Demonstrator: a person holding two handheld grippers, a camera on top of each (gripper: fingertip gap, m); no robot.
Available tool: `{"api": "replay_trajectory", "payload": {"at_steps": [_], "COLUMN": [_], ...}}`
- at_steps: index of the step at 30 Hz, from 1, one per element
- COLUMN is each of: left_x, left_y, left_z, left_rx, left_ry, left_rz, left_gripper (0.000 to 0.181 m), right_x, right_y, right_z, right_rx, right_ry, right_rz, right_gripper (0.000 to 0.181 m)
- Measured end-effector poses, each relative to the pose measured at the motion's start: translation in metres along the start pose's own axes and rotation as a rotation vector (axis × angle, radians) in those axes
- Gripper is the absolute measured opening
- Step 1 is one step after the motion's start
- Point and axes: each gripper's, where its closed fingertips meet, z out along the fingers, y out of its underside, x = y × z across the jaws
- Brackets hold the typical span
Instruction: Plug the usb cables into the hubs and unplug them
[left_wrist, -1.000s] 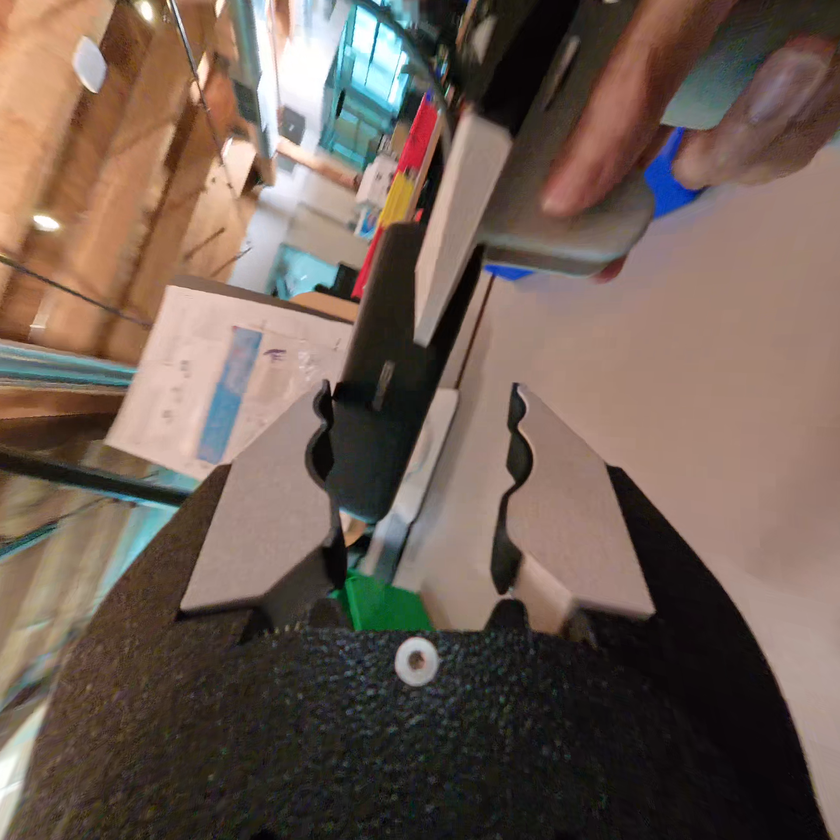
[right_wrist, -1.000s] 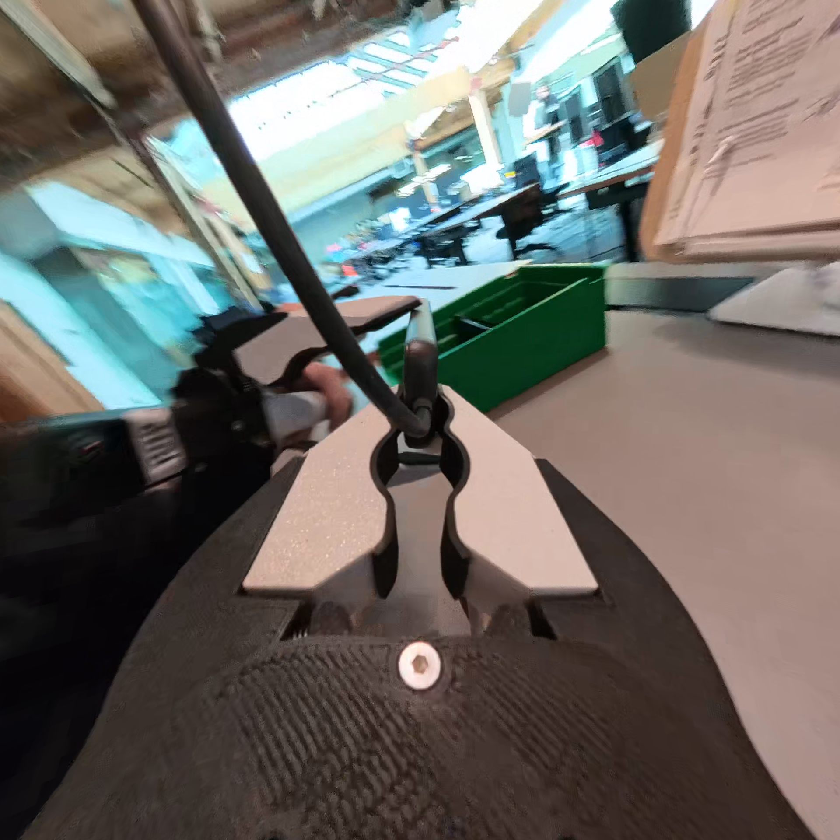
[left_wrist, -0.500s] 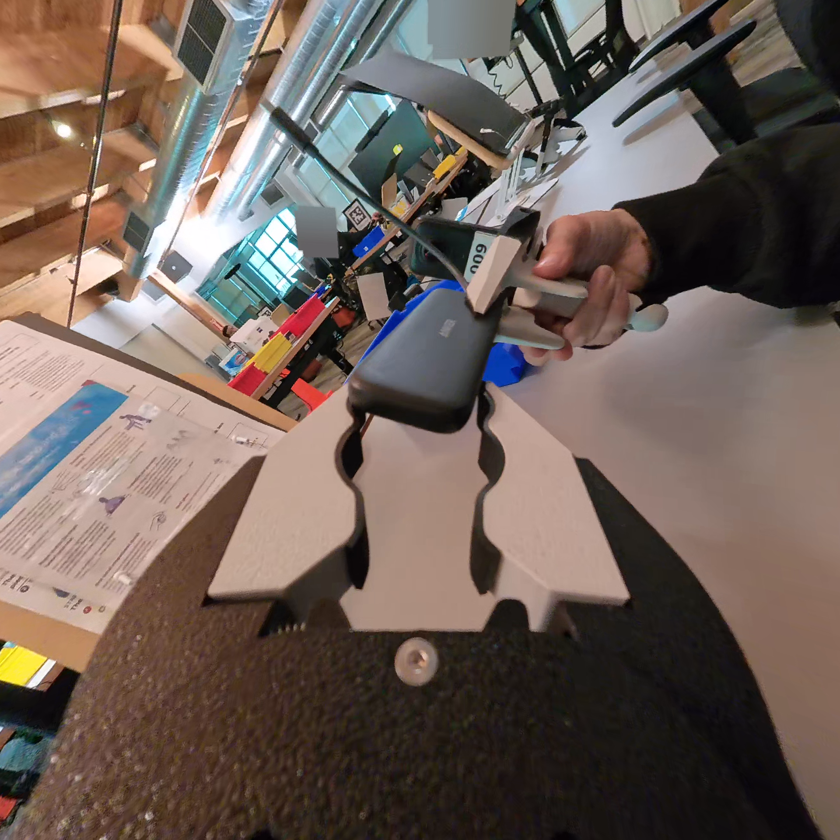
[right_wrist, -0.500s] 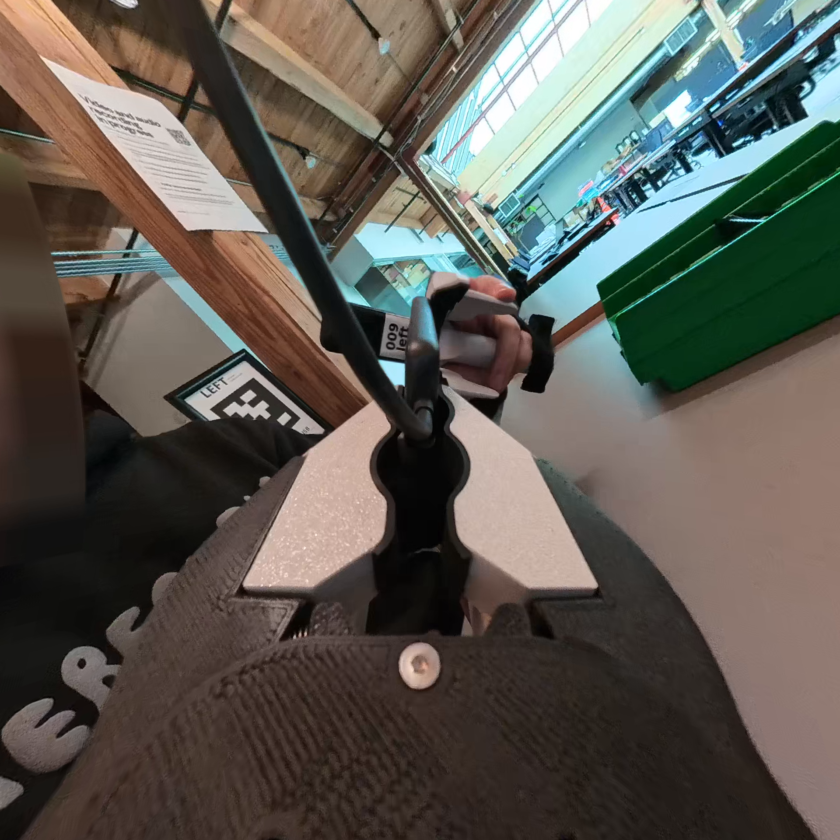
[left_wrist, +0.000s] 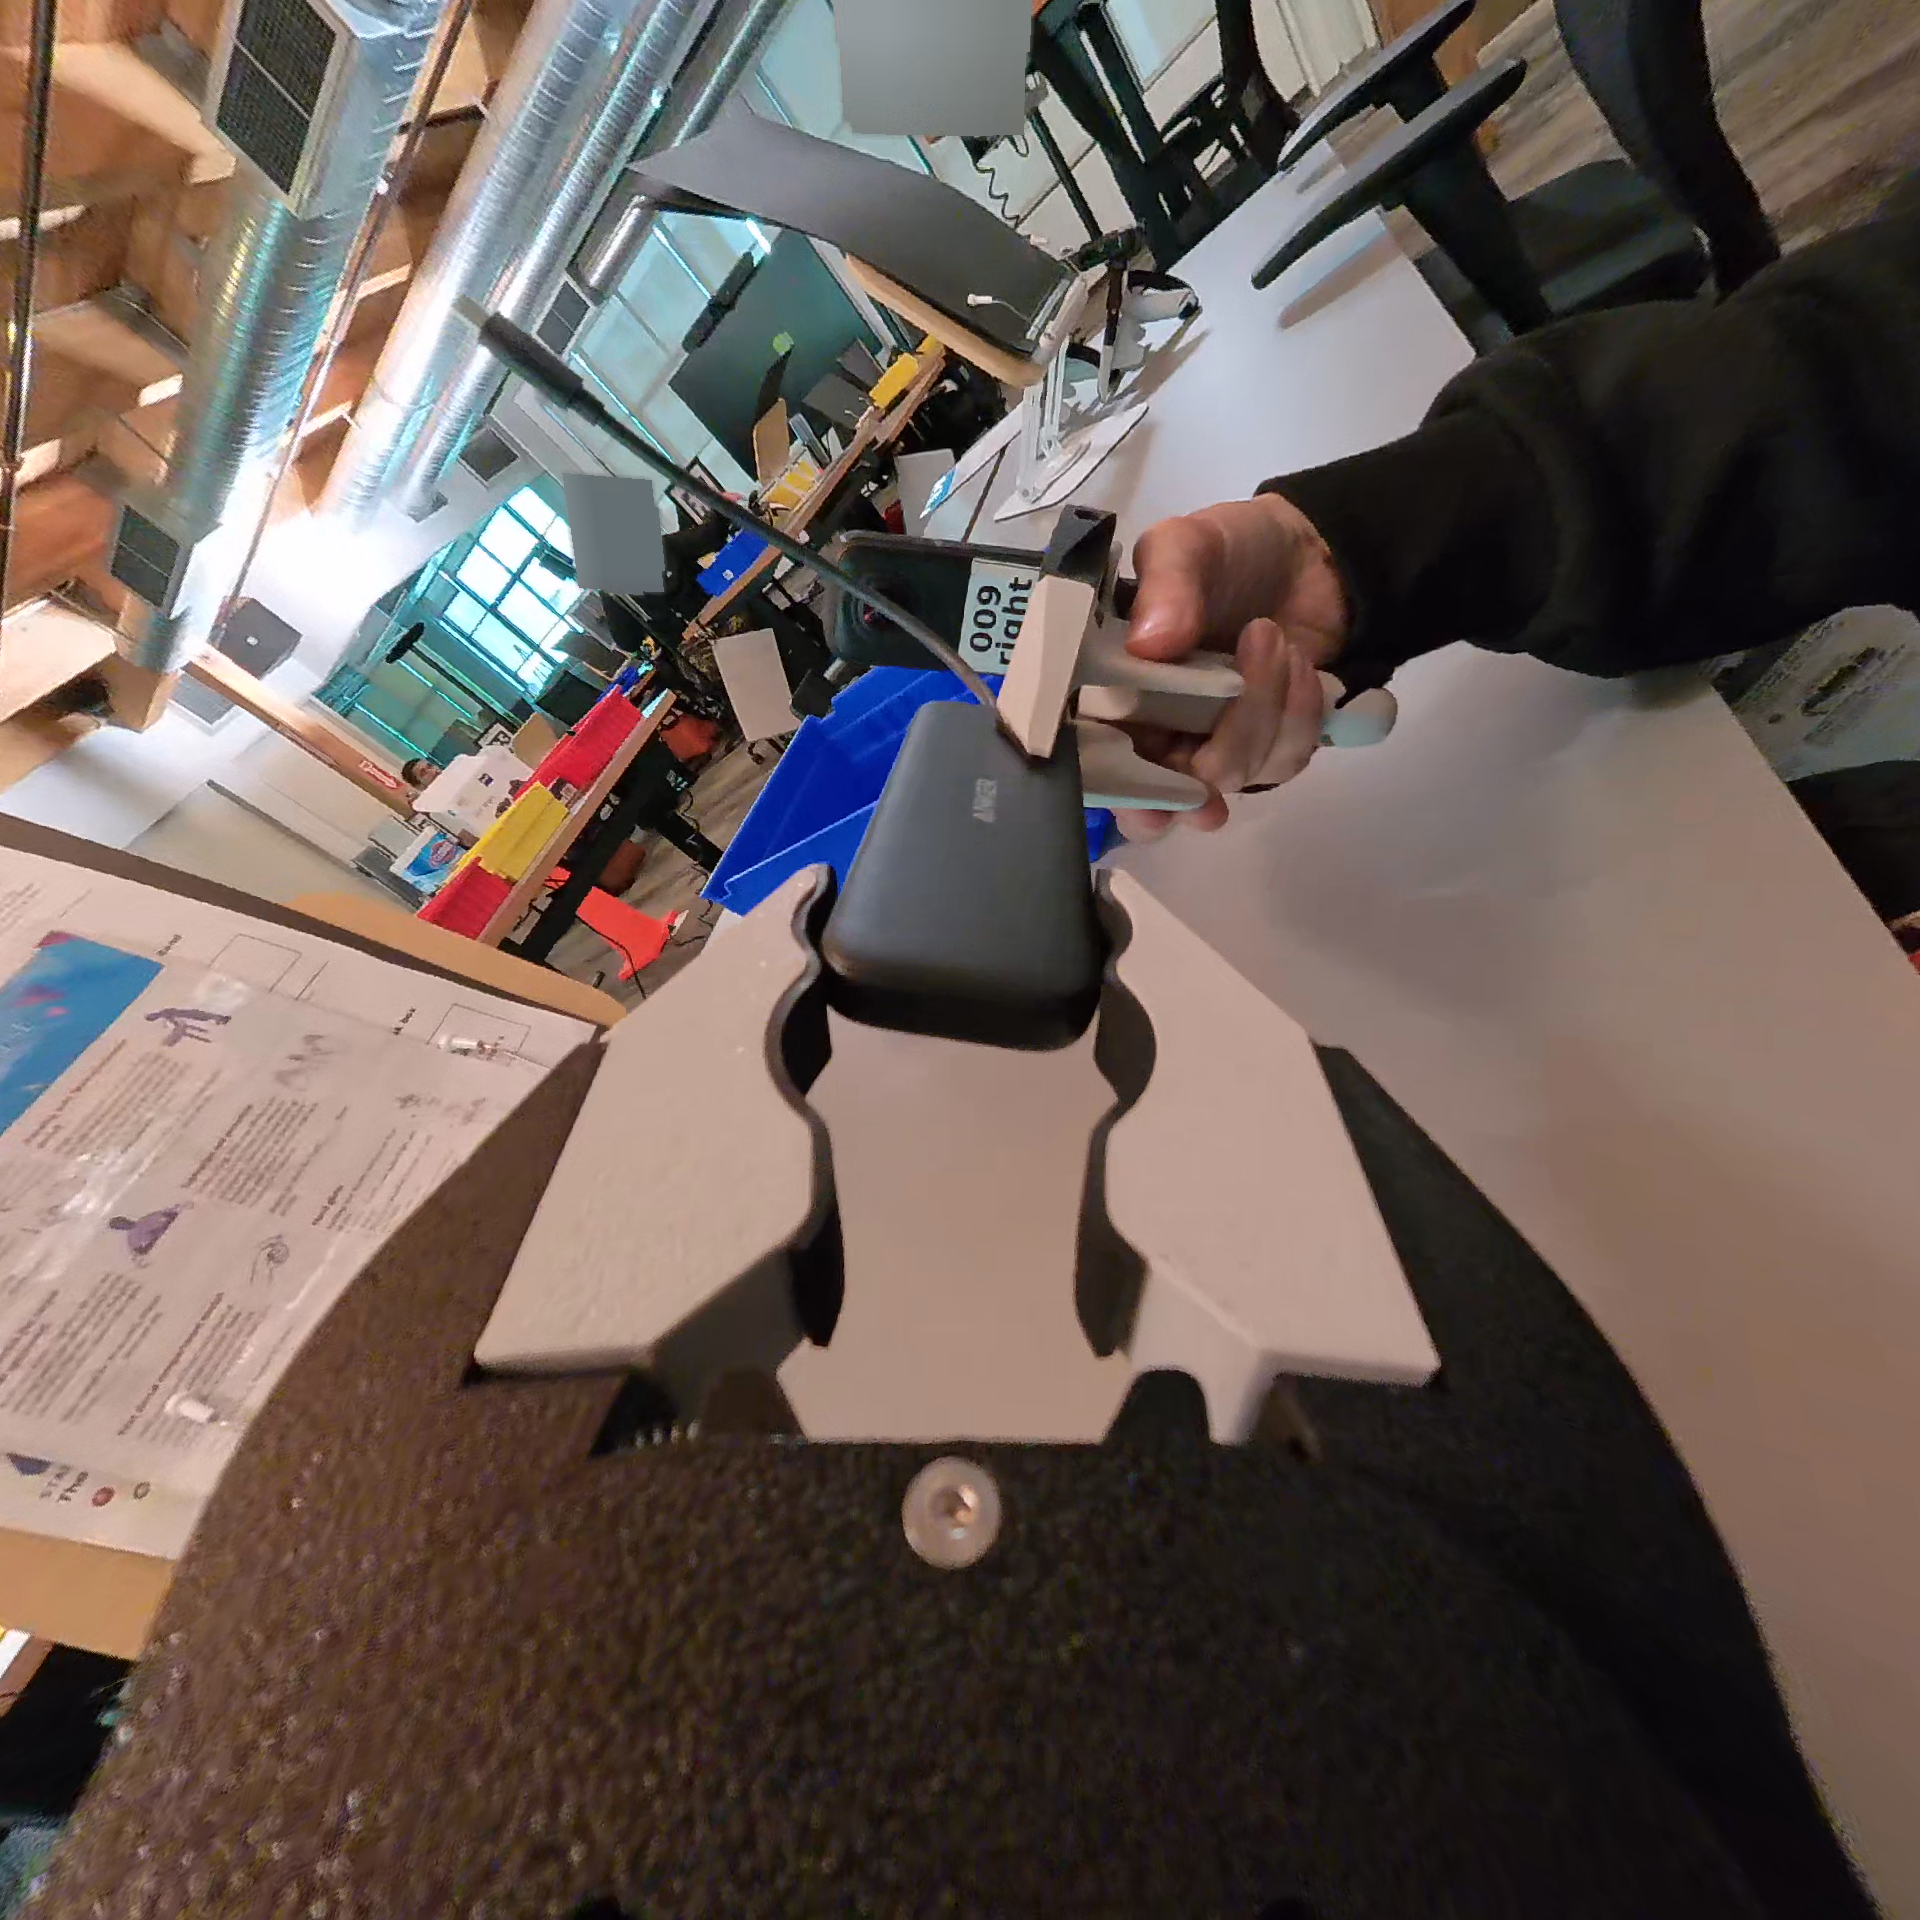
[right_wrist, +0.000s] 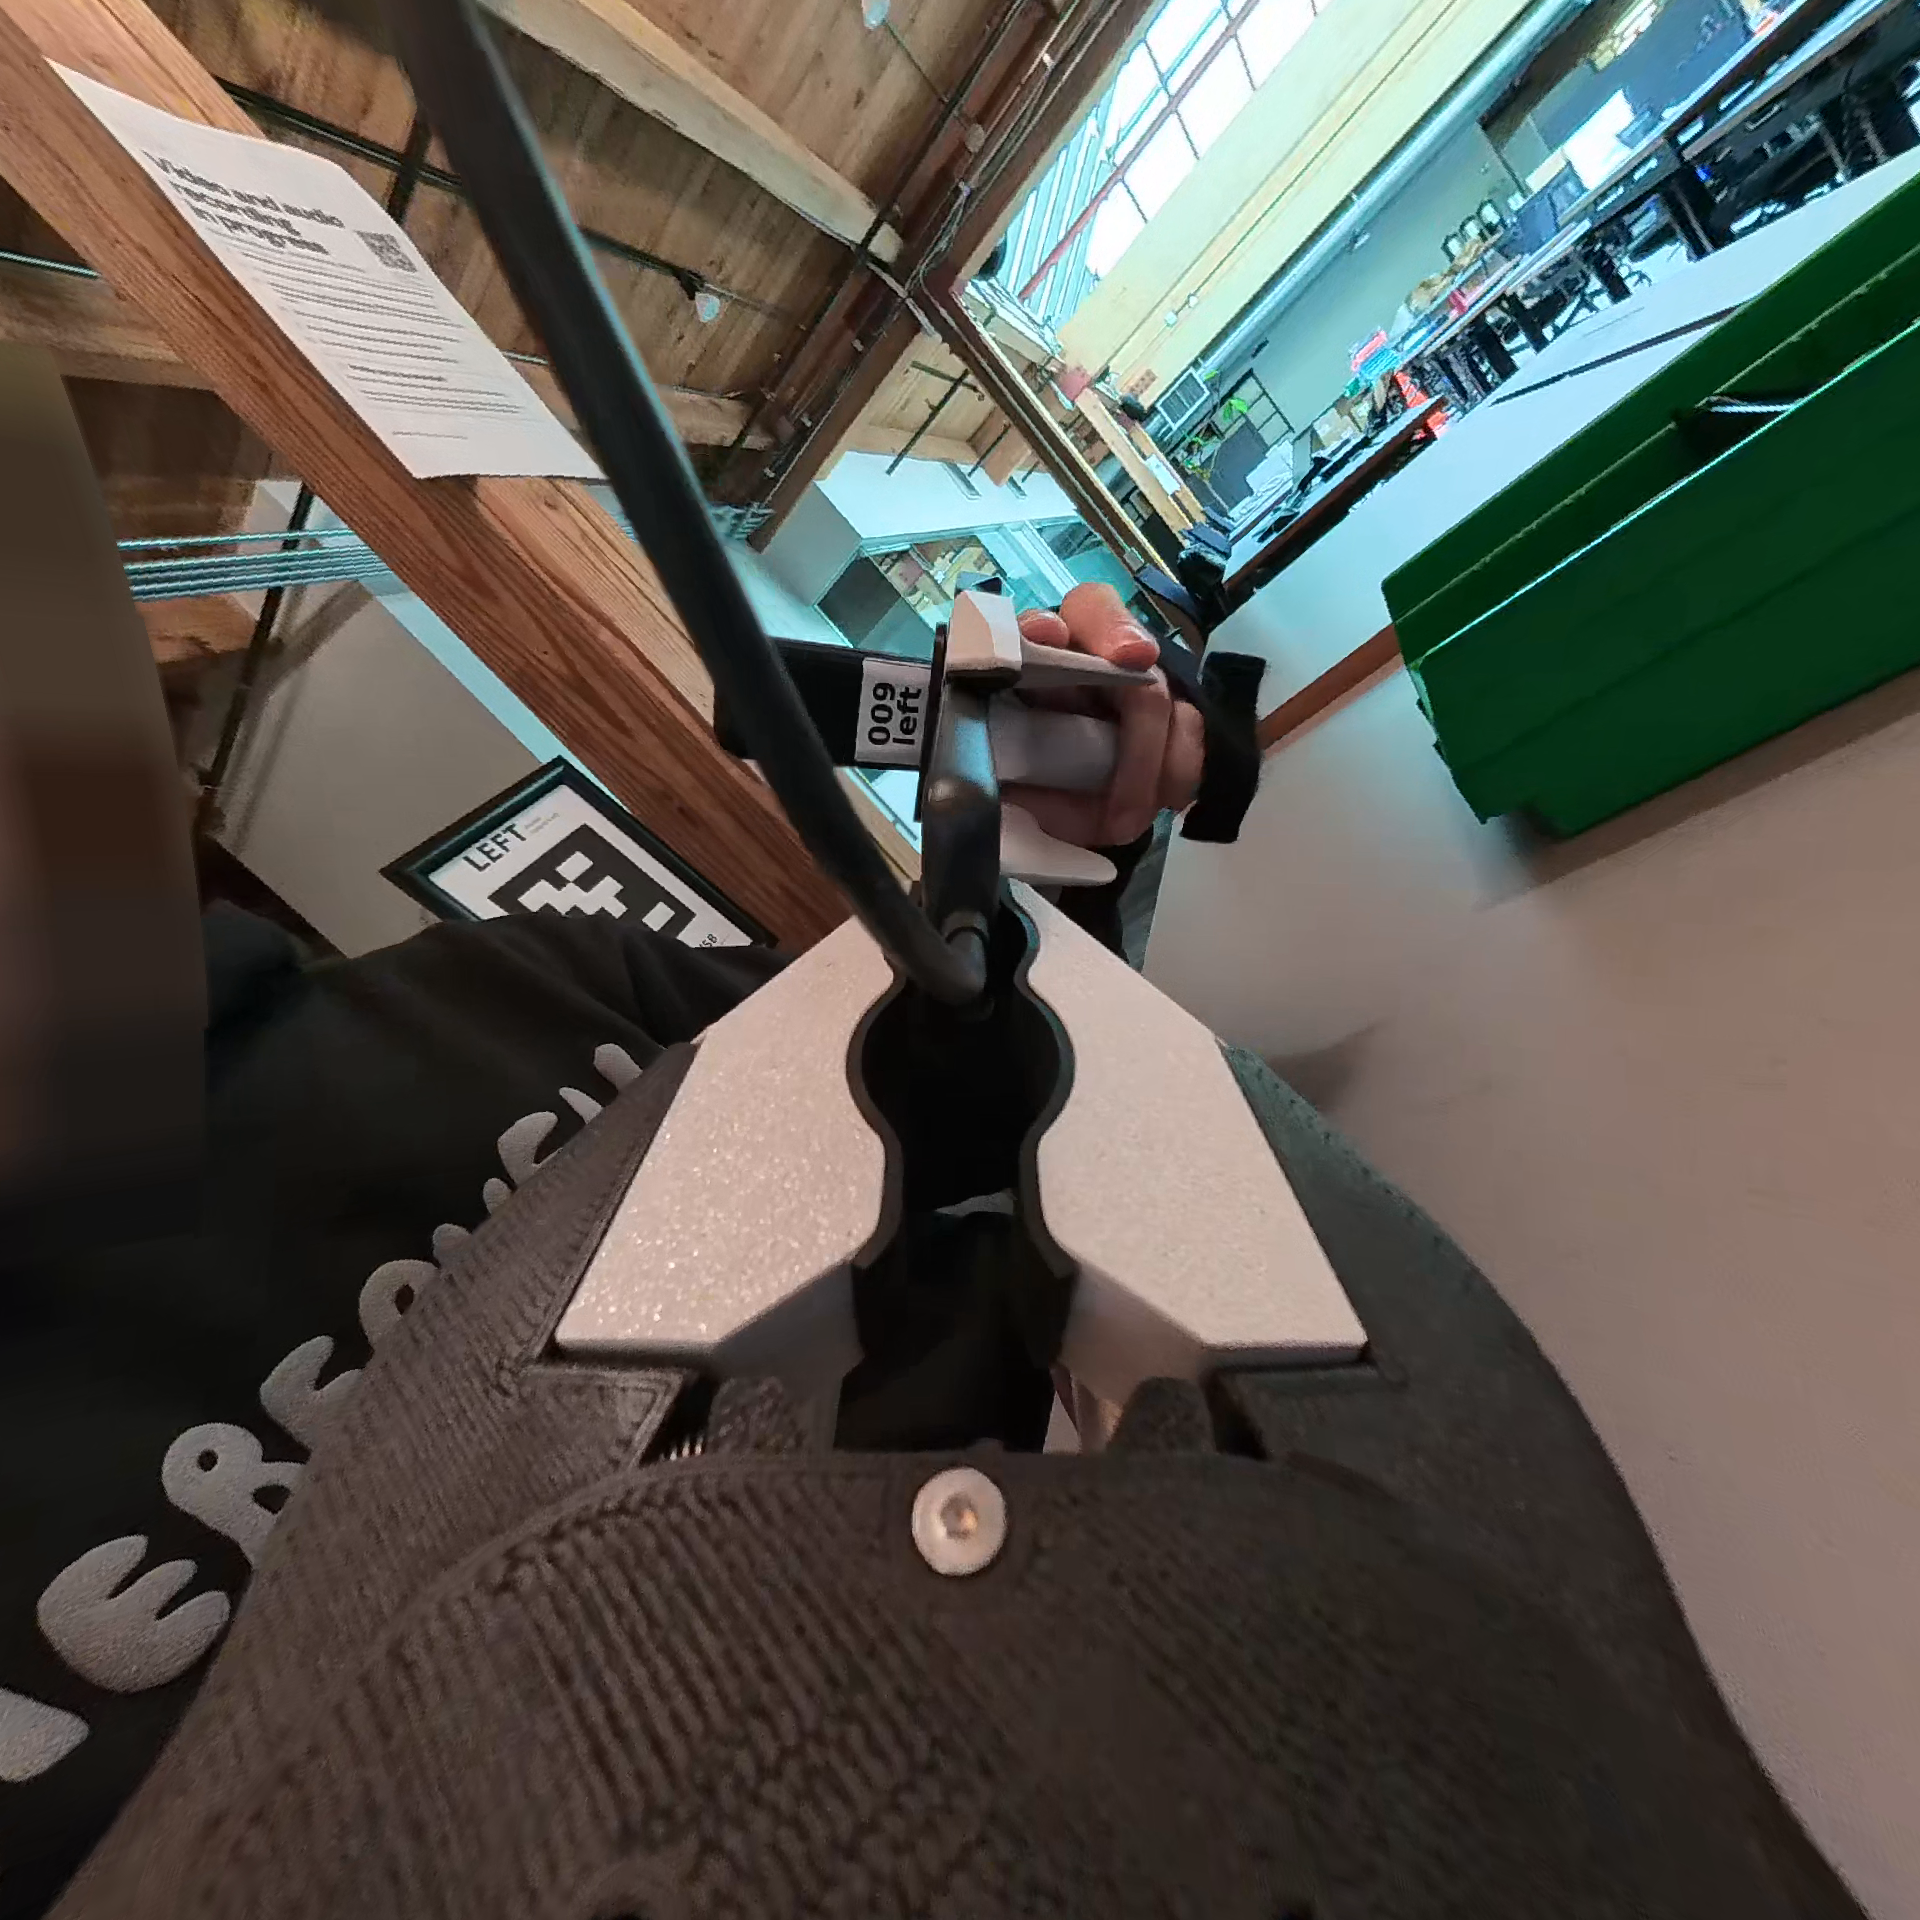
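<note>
My left gripper (left_wrist: 961, 914) is shut on the near end of a dark, rounded usb hub (left_wrist: 966, 862) and holds it above the grey table (left_wrist: 1558, 1039). A thin black usb cable (left_wrist: 727, 509) leaves the hub's far end and curves up to the left. My right gripper (right_wrist: 961, 945) is shut on the cable's end (right_wrist: 966, 961) where it meets the hub, seen edge-on in the right wrist view (right_wrist: 961, 800). The right gripper also shows in the left wrist view (left_wrist: 1039, 686) at the hub's far end. The left gripper shows in the right wrist view (right_wrist: 977, 665) behind the hub.
A green bin (right_wrist: 1662, 644) stands on the table at the right. A blue bin (left_wrist: 821, 810) sits behind the hub. A cardboard box with a printed sheet (left_wrist: 208, 1143) stands at the left. A wooden post (right_wrist: 468, 540) and the person's dark clothing (right_wrist: 312, 1143) fill the left.
A second ago my left gripper was open around the hub; it has shut on it. Both grippers swung round to face each other, with the right still on the cable.
</note>
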Motion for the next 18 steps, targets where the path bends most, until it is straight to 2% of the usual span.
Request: {"api": "replay_trajectory", "payload": {"at_steps": [5, 8, 12, 15, 16, 18], "left_x": [-0.005, -0.007, -0.017, -0.032, -0.036, -0.041], "left_y": [0.015, 0.017, 0.021, 0.03, 0.033, 0.04], "left_z": [0.005, 0.008, 0.007, 0.001, -0.001, -0.002], "left_rx": [-0.107, -0.07, -0.024, -0.004, -0.001, 0.0], "left_ry": [-0.046, -0.066, -0.117, -0.17, -0.178, -0.182], "left_rz": [-0.082, -0.208, -0.329, -0.437, -0.474, -0.516], "left_gripper": [0.046, 0.045, 0.045, 0.045, 0.045, 0.045], "right_x": [0.008, 0.017, 0.028, 0.041, 0.039, 0.019], "right_y": [-0.01, -0.016, -0.018, -0.038, -0.049, -0.064], "right_z": [-0.005, -0.006, -0.008, -0.03, -0.04, -0.048], "right_rx": [0.069, 0.095, 0.062, 0.062, 0.081, 0.112], "right_ry": [0.046, 0.128, 0.309, 0.576, 0.658, 0.708], "right_rz": [-0.053, -0.135, -0.348, -0.575, -0.655, -0.811], "right_gripper": [0.01, 0.019, 0.052, 0.086, 0.095, 0.107]}}
